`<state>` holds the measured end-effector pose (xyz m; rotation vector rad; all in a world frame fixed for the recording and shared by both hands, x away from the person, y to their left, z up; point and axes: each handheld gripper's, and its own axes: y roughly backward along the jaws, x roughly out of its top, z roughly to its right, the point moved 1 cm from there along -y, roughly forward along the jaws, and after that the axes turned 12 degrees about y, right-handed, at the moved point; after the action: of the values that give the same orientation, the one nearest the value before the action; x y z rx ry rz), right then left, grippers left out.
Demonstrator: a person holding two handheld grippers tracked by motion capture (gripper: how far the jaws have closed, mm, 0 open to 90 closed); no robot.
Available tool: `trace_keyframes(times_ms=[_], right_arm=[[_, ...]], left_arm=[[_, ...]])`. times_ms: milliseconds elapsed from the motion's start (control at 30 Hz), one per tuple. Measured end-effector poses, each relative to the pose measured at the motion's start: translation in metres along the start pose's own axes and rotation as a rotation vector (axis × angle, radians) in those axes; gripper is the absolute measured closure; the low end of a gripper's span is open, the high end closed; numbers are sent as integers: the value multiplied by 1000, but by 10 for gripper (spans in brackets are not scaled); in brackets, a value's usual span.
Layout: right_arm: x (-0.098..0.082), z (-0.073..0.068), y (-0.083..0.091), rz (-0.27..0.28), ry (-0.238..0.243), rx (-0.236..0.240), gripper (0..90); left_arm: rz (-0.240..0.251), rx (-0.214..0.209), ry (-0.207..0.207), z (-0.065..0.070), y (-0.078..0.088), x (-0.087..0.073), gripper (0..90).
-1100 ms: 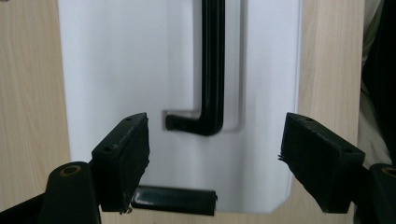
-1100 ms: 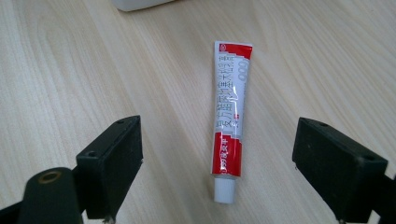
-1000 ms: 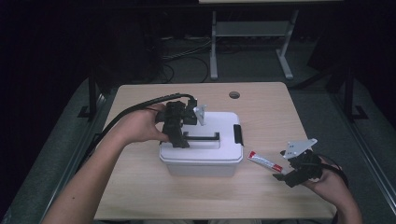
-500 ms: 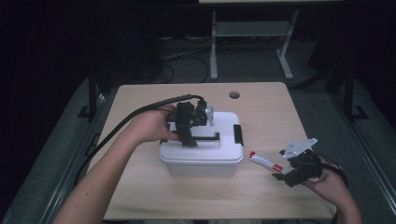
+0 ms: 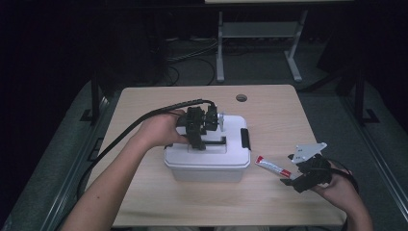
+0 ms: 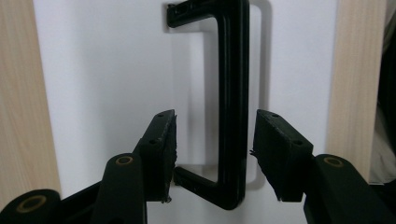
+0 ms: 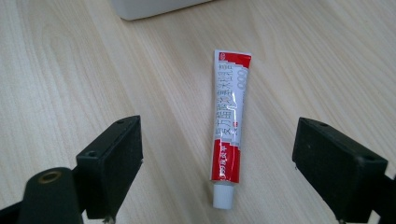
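A white lidded box (image 5: 207, 171) stands mid-table with a black carry handle (image 6: 233, 107) lying flat in its lid (image 6: 107, 70). My left gripper (image 5: 198, 142) points down onto the lid. Its jaws have just been closing and now straddle the handle's long bar, but the pads (image 6: 163, 140) stand clear of it on both sides. To the right of the box, a red-and-white tube (image 5: 272, 167) lies on the wood. My right gripper (image 5: 294, 179) sits just behind the tube's white cap (image 7: 223, 198), wide open (image 7: 217, 140), with the tube lying between its jaws untouched.
A black latch (image 5: 246, 138) clips the box's right end. The wooden table (image 5: 288, 110) has a round cable hole (image 5: 241, 98) at the back. A black cable (image 5: 144, 118) trails from the left gripper off the table's left side. A corner of the box (image 7: 154, 7) shows beyond the tube.
My left gripper has shifted right across the lid and sunk slightly onto the handle, its jaws narrowing around the bar. The right gripper and the tube have stayed put.
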<state>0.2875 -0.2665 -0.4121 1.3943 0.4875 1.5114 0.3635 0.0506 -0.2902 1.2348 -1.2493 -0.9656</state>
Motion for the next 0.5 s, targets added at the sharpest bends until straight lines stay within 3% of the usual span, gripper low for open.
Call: trace_keyframes(times_ms=[133, 233, 500], right_arm=[[0, 0, 0, -1, 1, 0, 157], [1, 0, -1, -2, 6, -1, 158], [2, -1, -2, -7, 7, 2, 158]], left_arm=[[8, -4, -3, -2, 1, 2, 562], [1, -17, 24, -5, 2, 3, 583], [0, 14, 29, -12, 12, 6, 647]])
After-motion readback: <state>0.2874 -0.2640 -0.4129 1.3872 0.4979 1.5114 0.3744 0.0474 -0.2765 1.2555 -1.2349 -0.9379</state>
